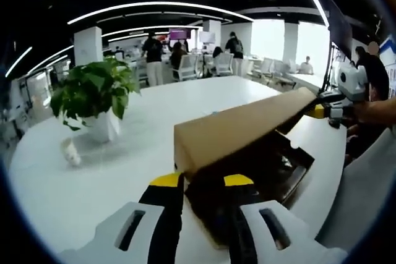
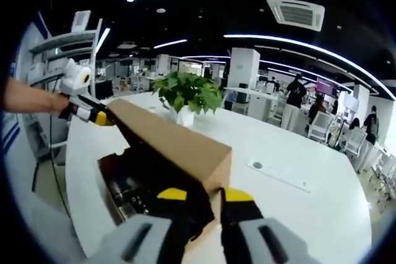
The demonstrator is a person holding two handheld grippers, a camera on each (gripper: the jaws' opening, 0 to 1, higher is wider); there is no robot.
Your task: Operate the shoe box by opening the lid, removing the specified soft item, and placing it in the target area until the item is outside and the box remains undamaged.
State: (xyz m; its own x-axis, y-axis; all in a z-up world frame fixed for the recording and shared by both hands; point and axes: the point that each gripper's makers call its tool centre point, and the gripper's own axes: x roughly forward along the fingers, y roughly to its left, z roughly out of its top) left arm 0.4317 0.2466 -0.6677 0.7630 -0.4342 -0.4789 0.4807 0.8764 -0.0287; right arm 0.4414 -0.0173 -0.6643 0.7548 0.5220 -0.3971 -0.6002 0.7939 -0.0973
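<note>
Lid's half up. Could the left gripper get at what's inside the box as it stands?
Probably not yet: the left gripper grips one end of the cardboard lid, which stands tilted over the box opening, the right gripper at the other end.

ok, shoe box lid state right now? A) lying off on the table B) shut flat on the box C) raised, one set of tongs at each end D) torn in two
C: the cardboard lid is tilted up over the dark box interior, with the left tongs at one end and the right tongs at the other.
</note>
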